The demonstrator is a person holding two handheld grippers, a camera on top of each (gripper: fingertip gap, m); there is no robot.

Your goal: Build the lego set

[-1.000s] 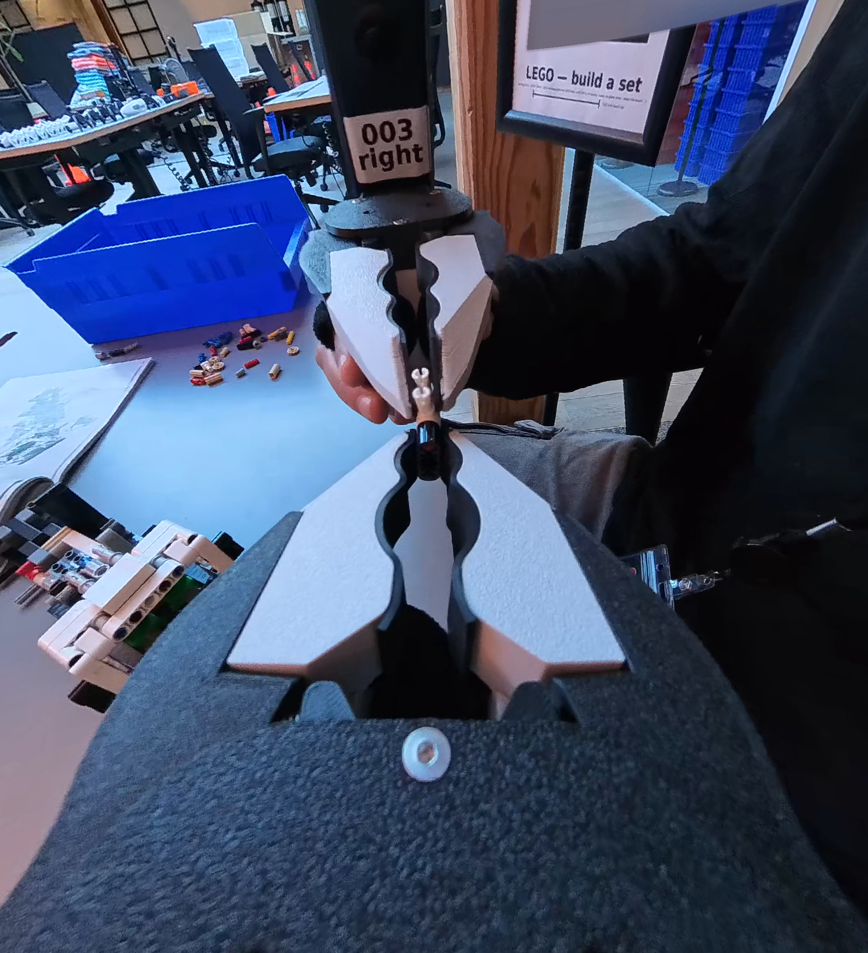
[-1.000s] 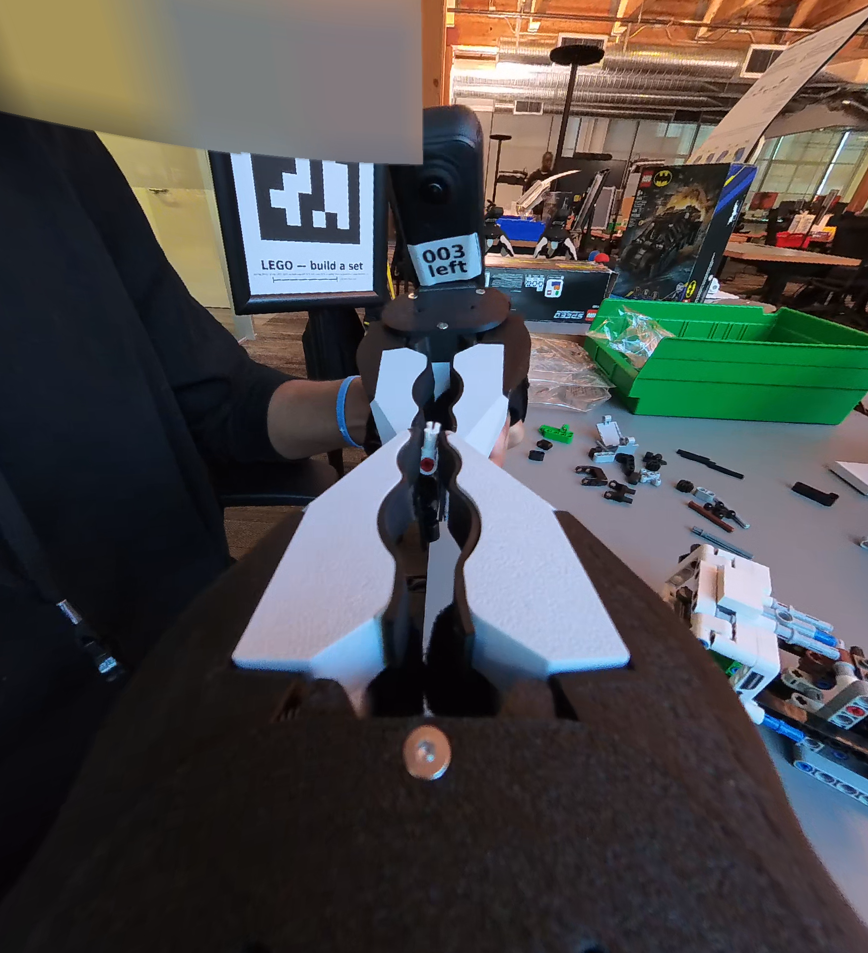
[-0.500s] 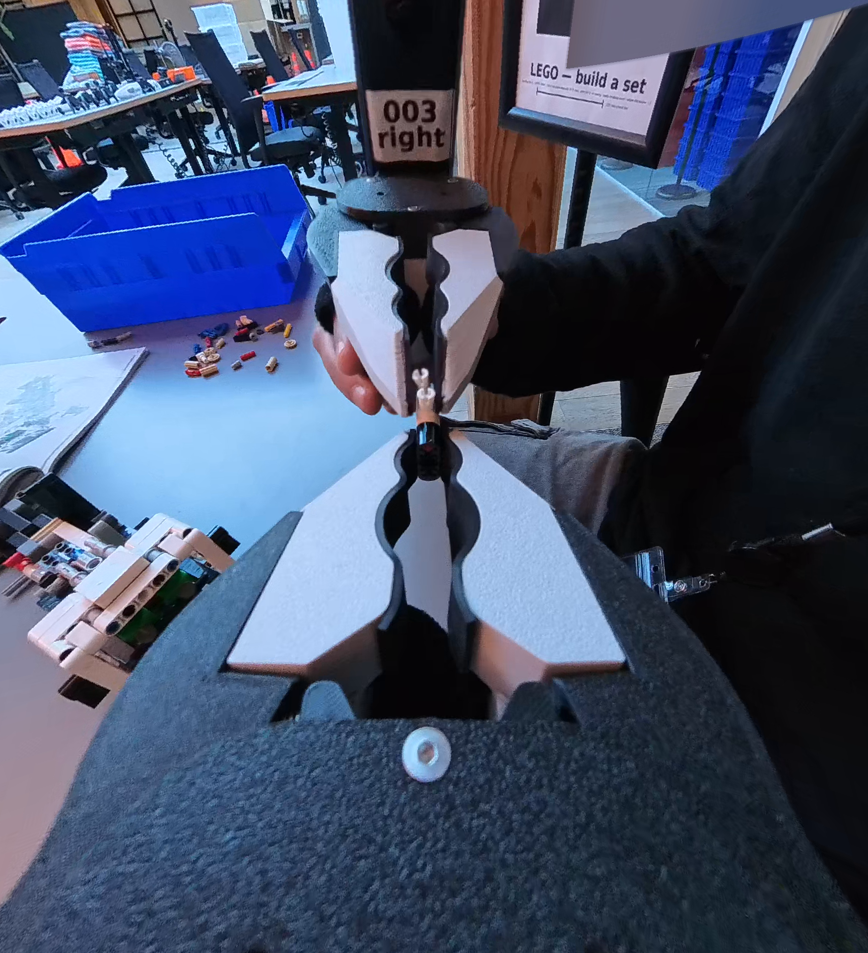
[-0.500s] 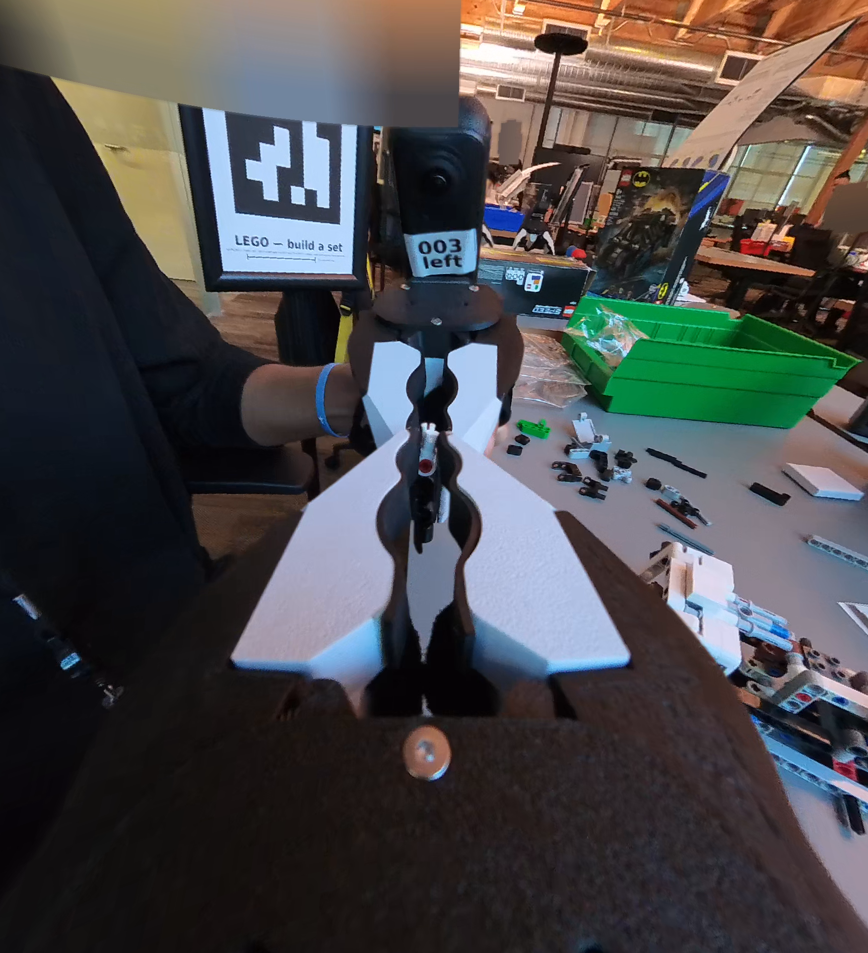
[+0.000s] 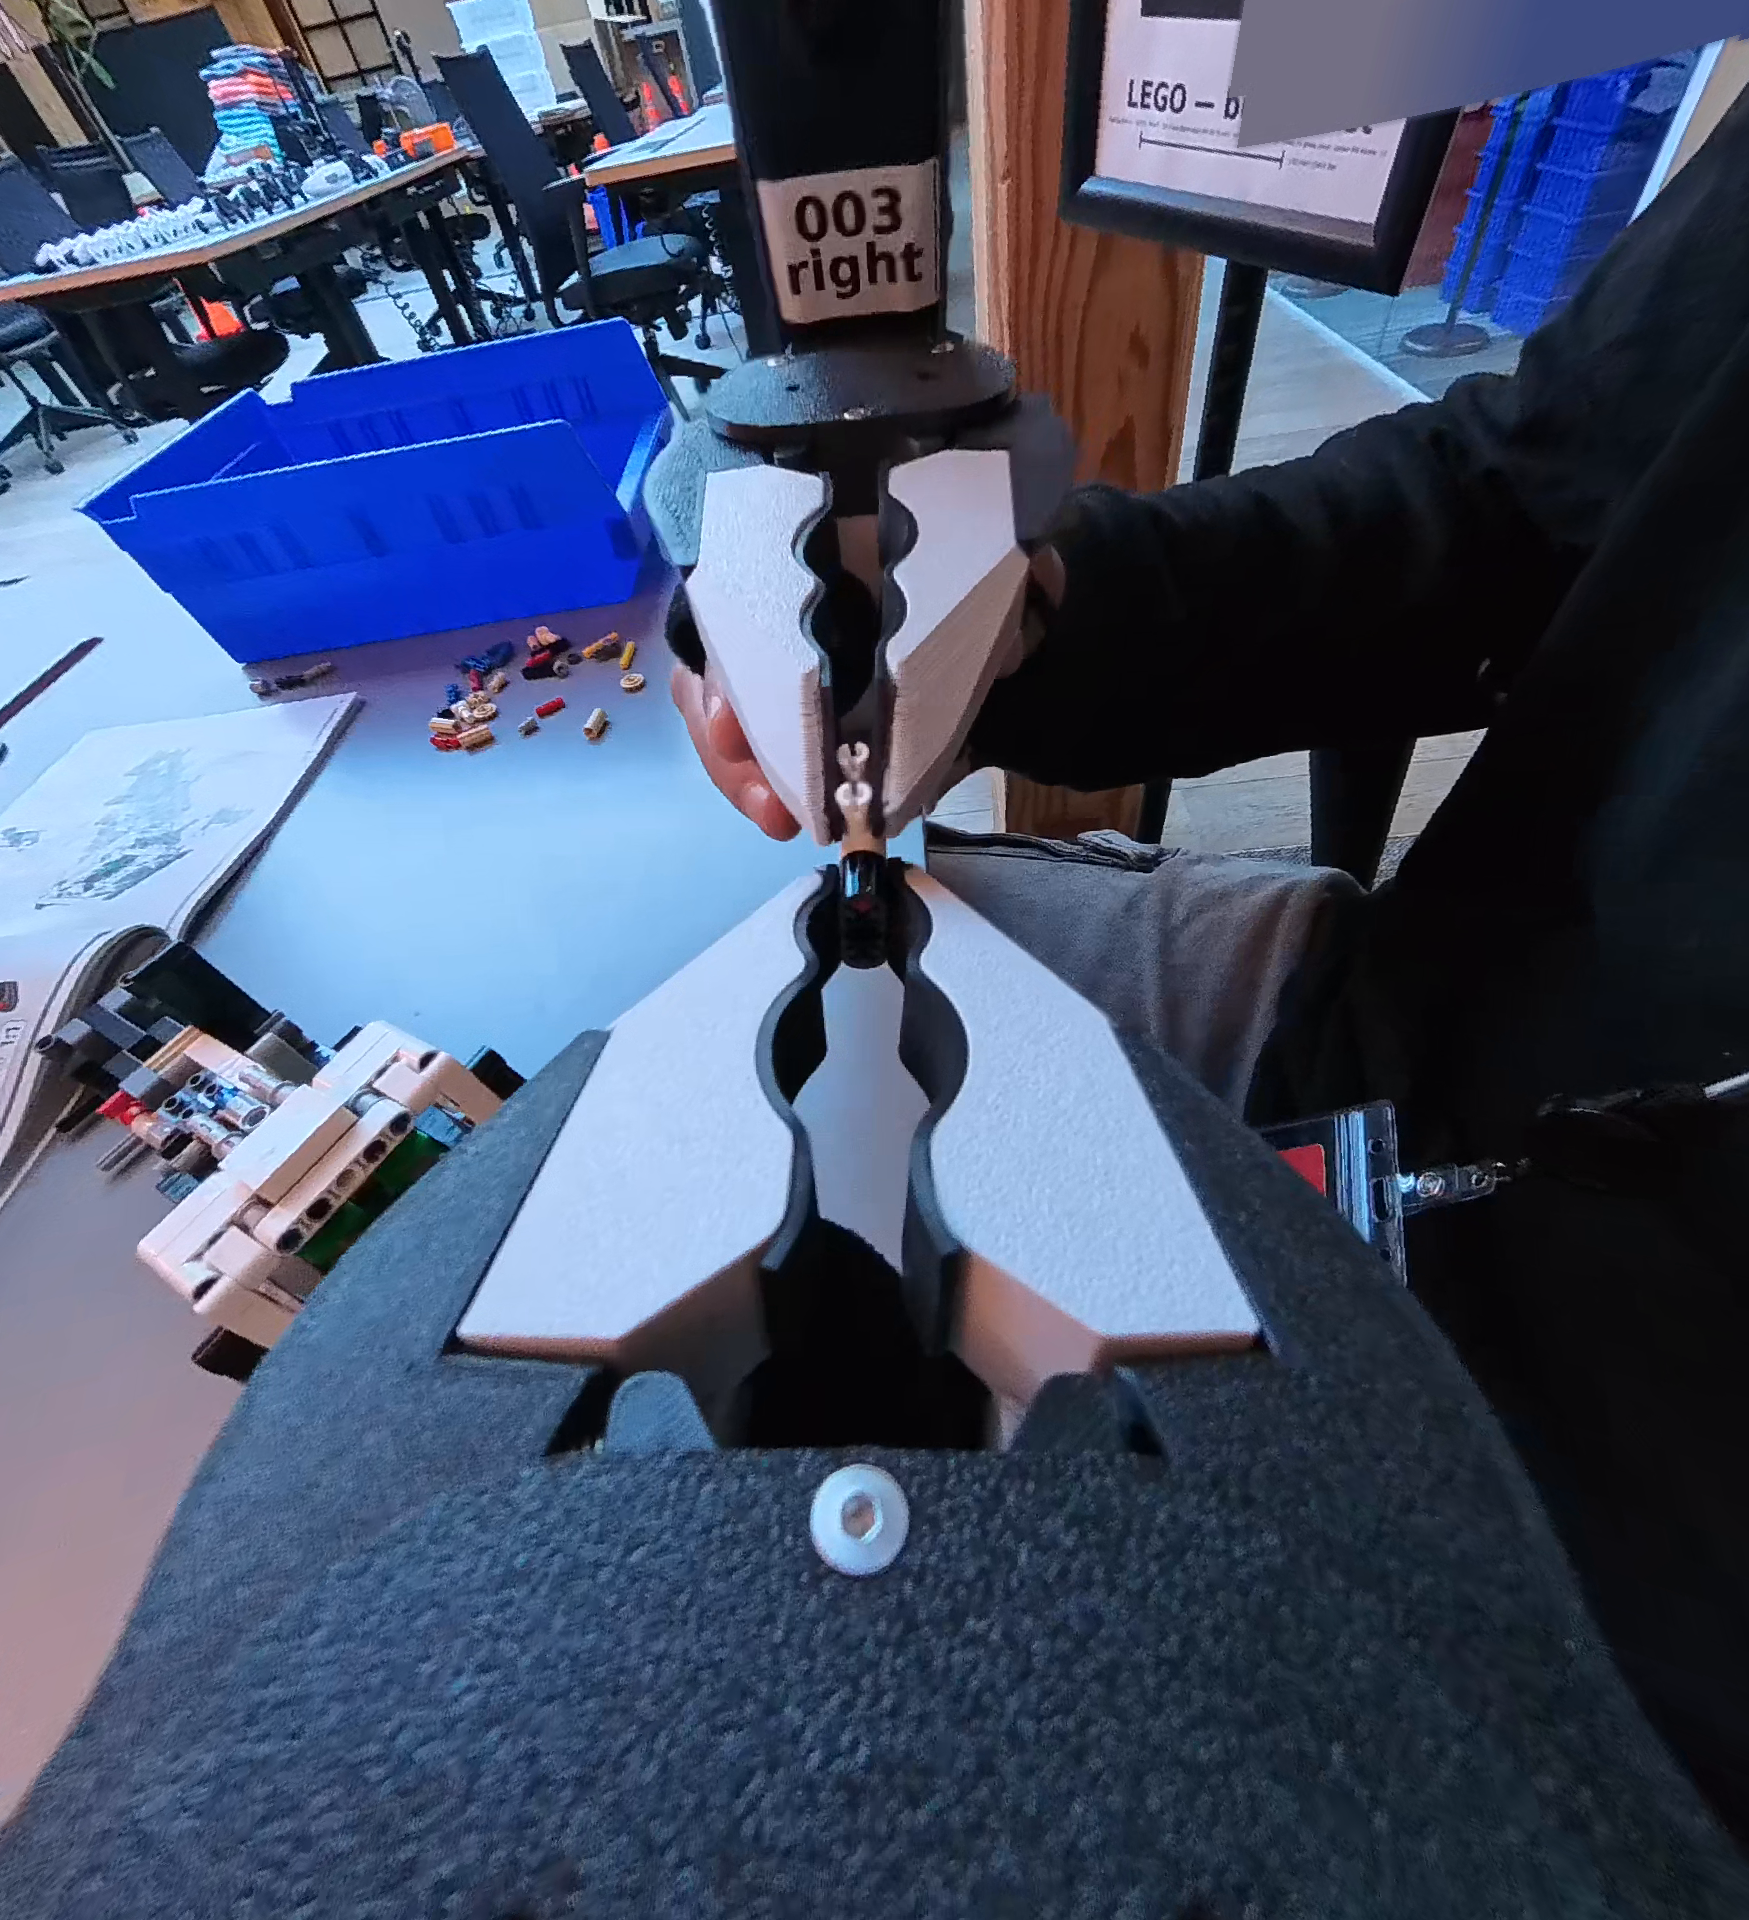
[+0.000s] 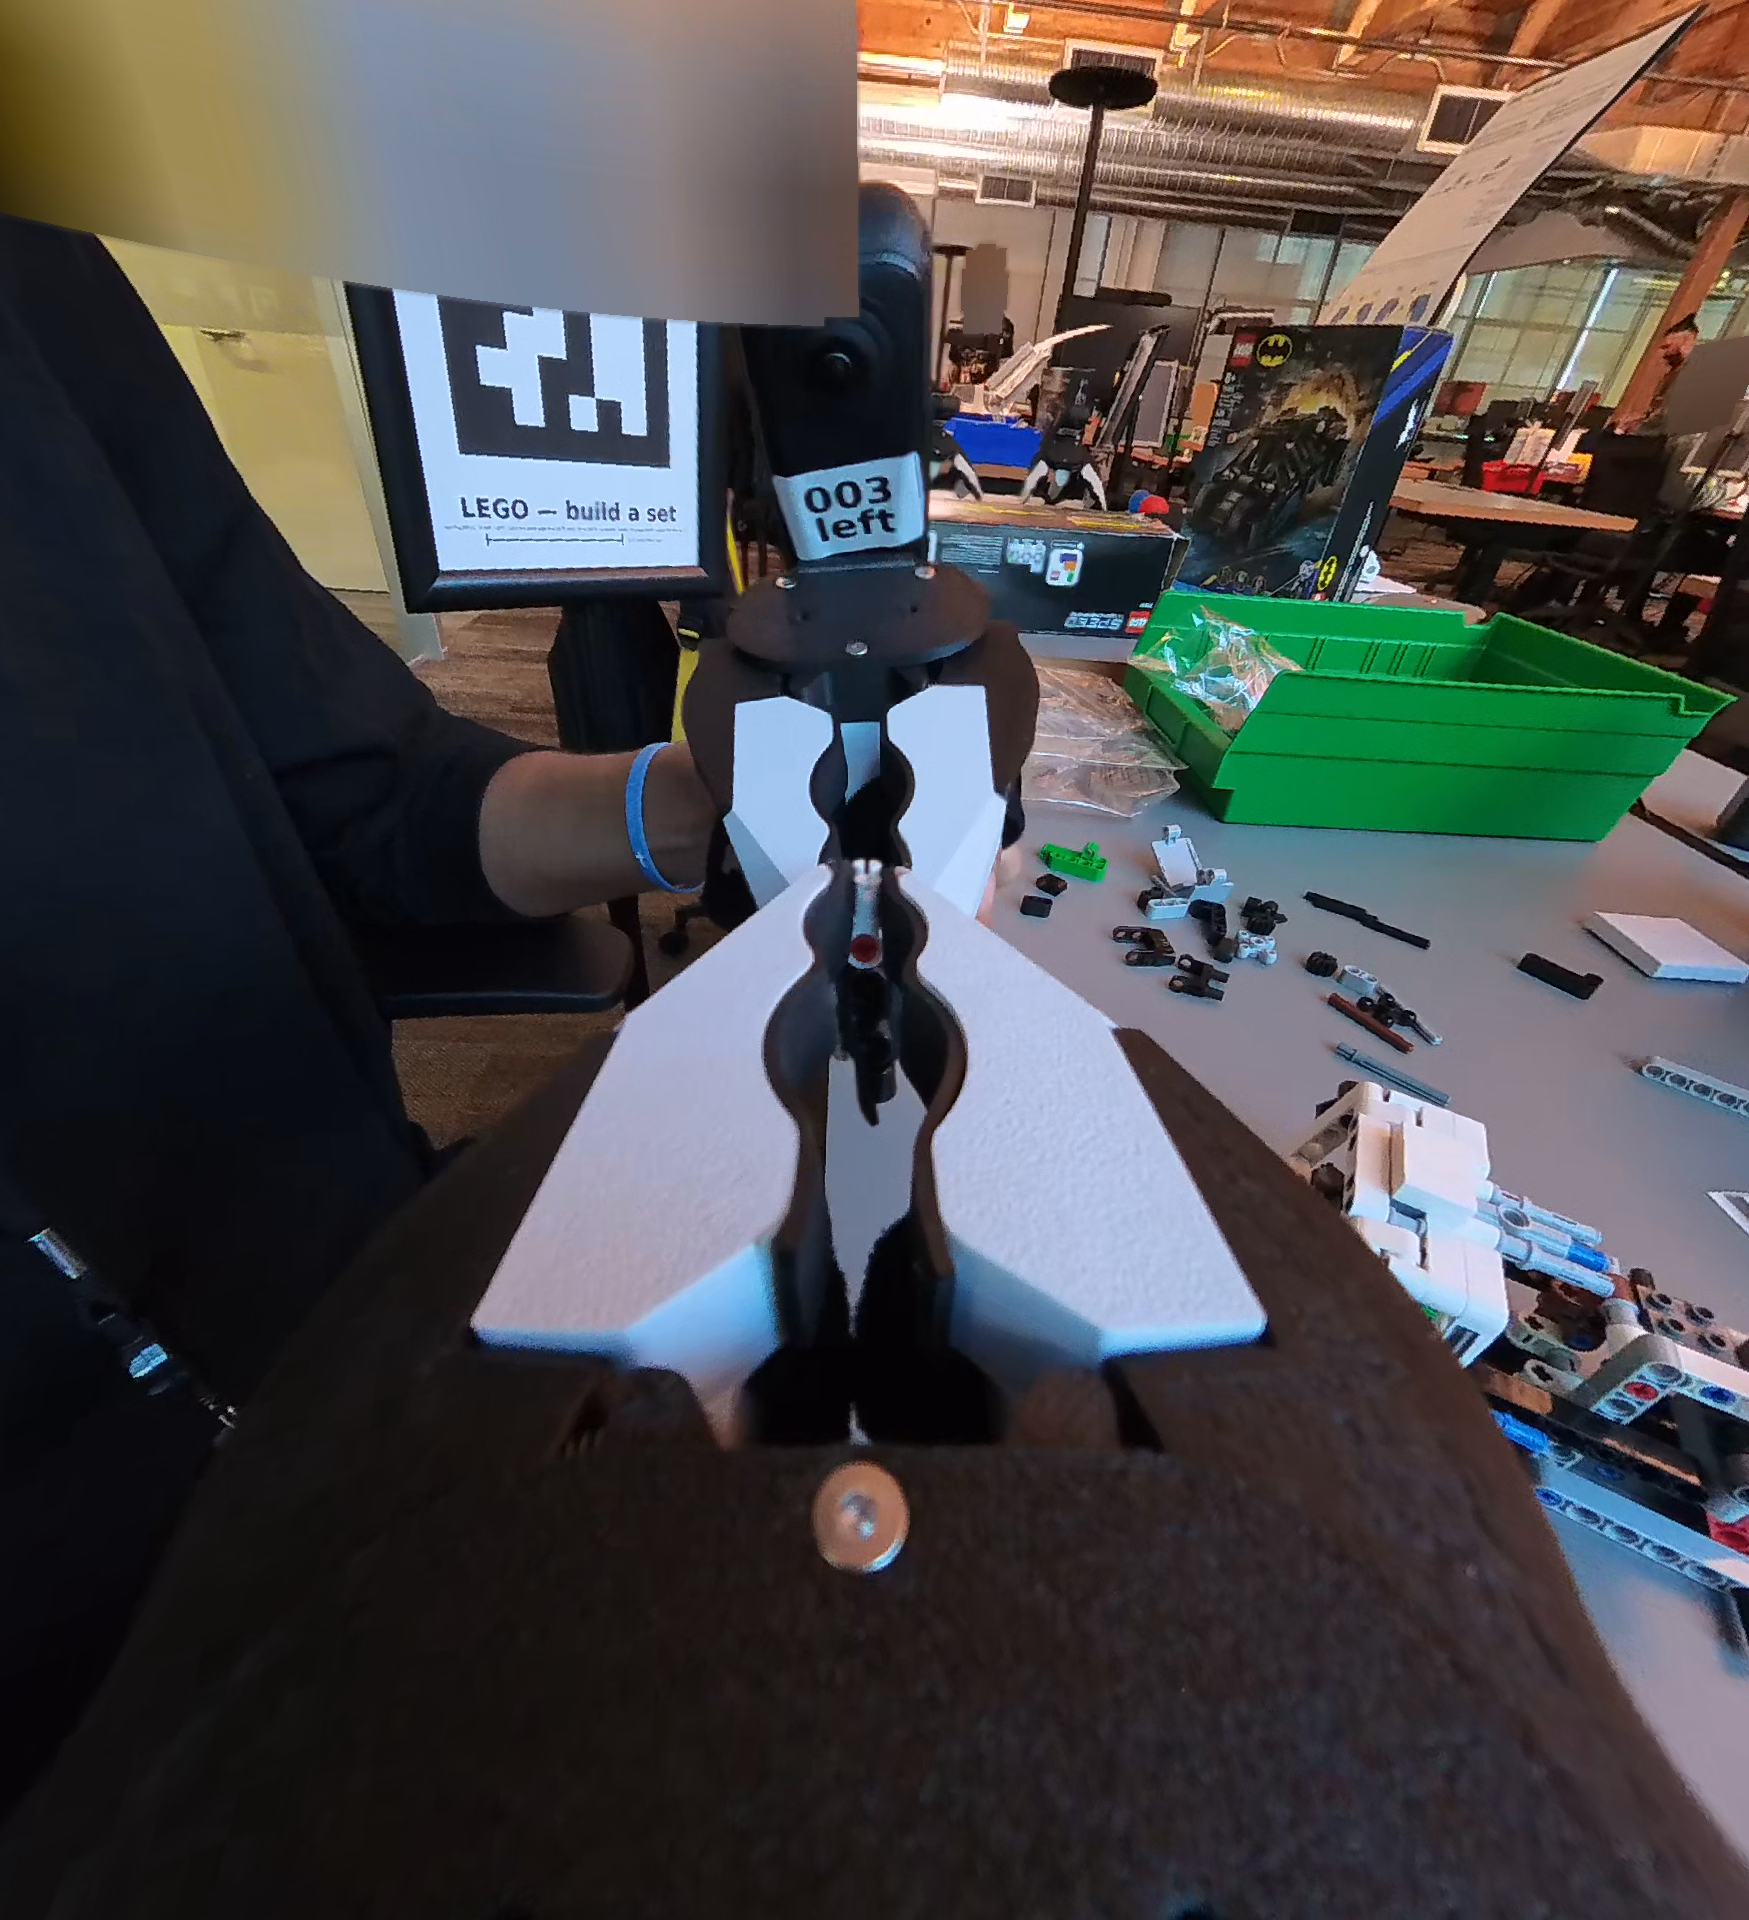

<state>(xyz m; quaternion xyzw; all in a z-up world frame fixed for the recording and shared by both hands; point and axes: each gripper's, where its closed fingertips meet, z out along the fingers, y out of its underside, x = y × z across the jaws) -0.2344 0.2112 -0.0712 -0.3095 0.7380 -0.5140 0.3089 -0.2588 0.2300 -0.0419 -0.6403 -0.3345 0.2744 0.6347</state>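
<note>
Lego piece (image 5: 862, 904), small, glossy black

Pale grey table (image 5: 496, 894) carries: blue plastic bin (image 5: 382, 520) beyond the left claw (image 5: 862, 914), open paper instruction booklet (image 5: 101, 821) leftward.

Right gripper (image 6: 862, 914): jaws closed on a slim grey, red and black Lego piece (image 6: 865, 997)
Left gripper (image 6: 865, 831): 12 o'clock, tip to tip with the right one
Green bin (image 6: 1472, 727): 2 o'clock on the bench (image 6: 1265, 1039), clear bags inside
Loose parts (image 6: 1213, 935): scattered at 2 o'clock
Partly built model (image 6: 1472, 1247): 3 to 4 o'clock, white and black
Lego box (image 6: 1296, 457): 1 o'clock, upright
</note>
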